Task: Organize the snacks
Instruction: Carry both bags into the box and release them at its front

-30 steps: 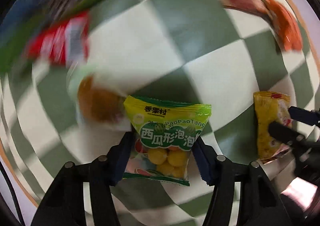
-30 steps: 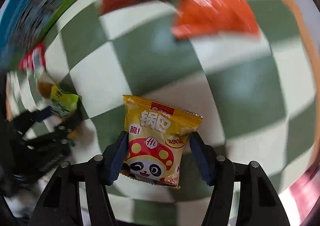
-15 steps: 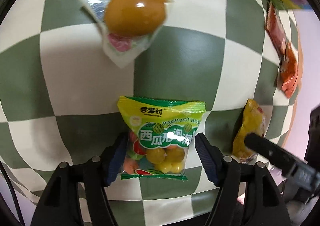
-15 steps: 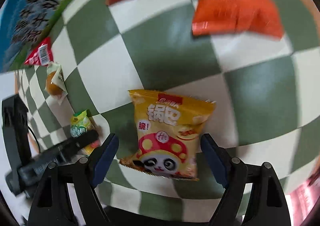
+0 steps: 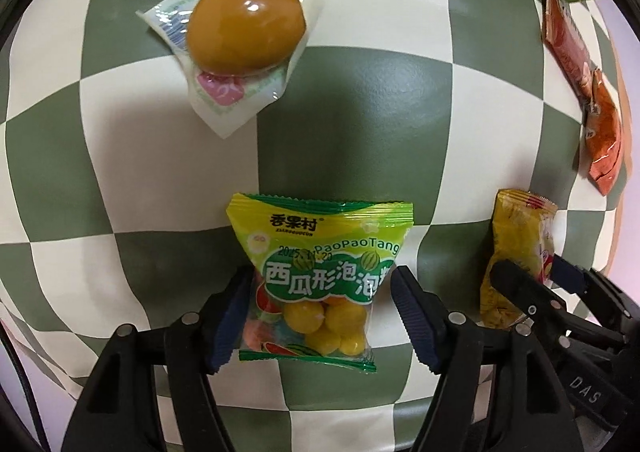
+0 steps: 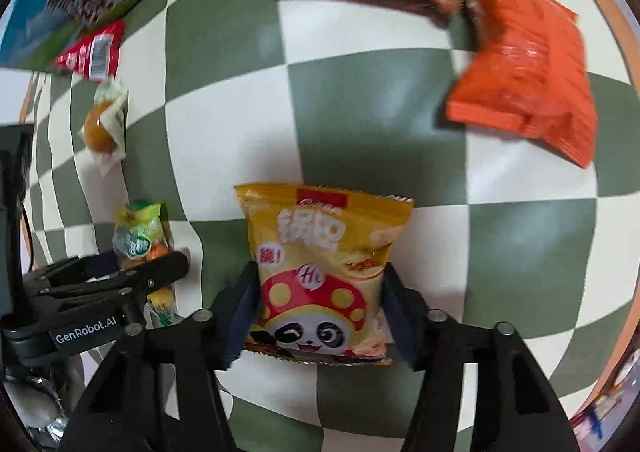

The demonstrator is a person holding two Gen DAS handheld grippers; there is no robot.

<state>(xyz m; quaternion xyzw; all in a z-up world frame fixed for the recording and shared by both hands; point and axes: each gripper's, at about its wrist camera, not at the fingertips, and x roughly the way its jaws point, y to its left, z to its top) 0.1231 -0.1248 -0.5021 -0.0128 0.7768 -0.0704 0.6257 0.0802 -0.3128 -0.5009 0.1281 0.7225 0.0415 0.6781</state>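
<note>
Our left gripper has loosened since a second ago, pads off the green candy bag lying on the checkered cloth. Our right gripper, after springing wide, has just closed, pinching the yellow panda packet.

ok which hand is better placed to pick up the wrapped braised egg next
Left. The left gripper has just opened around the bubble gum packet, with the wrapped braised egg right ahead. The right gripper has just closed on the panda snack packet.
</note>
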